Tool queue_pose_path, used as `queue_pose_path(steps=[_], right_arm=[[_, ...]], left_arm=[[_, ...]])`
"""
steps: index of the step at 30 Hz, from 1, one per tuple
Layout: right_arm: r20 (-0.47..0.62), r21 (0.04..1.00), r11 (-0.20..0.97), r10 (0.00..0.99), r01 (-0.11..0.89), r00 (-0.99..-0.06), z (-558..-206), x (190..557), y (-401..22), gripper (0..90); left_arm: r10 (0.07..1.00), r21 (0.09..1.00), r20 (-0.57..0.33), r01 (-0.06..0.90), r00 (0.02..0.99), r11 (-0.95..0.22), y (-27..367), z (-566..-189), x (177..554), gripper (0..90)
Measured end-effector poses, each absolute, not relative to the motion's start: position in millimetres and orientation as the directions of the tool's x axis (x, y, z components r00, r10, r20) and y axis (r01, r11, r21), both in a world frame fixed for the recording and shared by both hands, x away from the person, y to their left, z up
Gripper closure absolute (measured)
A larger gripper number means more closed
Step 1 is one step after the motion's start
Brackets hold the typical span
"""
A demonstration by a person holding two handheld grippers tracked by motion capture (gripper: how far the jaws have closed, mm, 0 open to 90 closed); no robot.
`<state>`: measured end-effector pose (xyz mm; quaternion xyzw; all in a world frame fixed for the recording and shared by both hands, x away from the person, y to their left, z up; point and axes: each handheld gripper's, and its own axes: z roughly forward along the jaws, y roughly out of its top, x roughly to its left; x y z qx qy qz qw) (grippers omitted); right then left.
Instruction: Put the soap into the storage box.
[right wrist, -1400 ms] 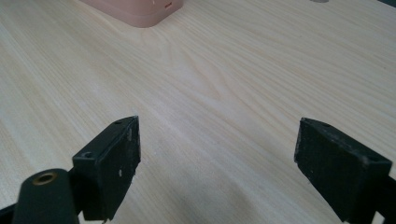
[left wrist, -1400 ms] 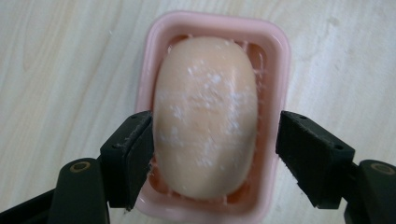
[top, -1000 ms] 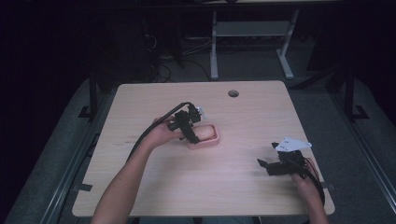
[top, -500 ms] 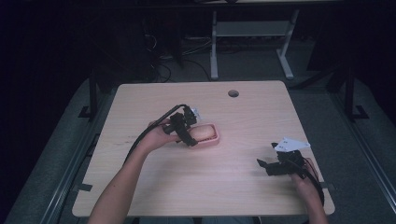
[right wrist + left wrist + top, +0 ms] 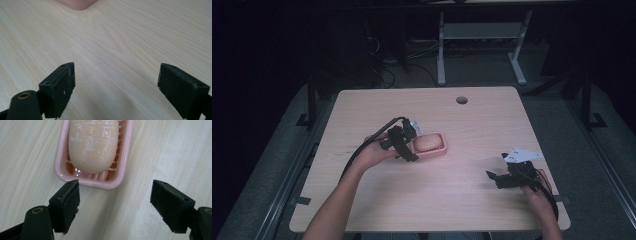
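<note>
We note the pale oval soap bar (image 5: 93, 145) in its pink plastic dish (image 5: 60, 162) at twelve o'clock of the left gripper (image 5: 115, 203), fingers apart, long axis running away; the right gripper (image 5: 116, 90), spread, lies well apart.

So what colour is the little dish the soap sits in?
Pink. The soap dish shows best in the left gripper view, with a peach-coloured soap bar lying in it.
</note>
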<state>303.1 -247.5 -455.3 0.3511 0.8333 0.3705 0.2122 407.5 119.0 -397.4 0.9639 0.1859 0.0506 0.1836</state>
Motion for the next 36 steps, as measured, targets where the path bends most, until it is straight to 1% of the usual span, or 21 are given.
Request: queue_pose_path(steps=[6, 12, 19, 29, 36], right_arm=[[-0.100, 0.766, 0.485, 0.739, 0.423, -0.666, -455, 303, -246, 13.9], [-0.103, 0.767, 0.486, 0.738, 0.419, -0.667, -454, 302, -246, 13.8], [-0.106, 0.762, 0.492, 0.736, 0.421, -0.668, -455, 302, -246, 13.9], [-0.107, 0.762, 0.489, 0.742, 0.425, -0.662, -454, 302, -247, 13.8], [-0.114, 0.758, 0.498, 0.737, 0.421, -0.666, -454, 302, -246, 13.9]], left_arm=[[0.389, 0.390, 0.023, 0.350, 0.921, -0.852, 126, -394, 403, 23.7], [0.393, 0.375, 0.022, 0.357, 0.919, -0.856, 135, -398, 399, 23.6], [0.402, 0.389, 0.020, 0.363, 0.916, -0.847, 142, -398, 393, 23.4], [0.410, 0.390, 0.030, 0.367, 0.912, -0.845, 151, -402, 381, 22.7], [0.418, 0.407, 0.036, 0.369, 0.908, -0.836, 160, -401, 371, 22.6]])
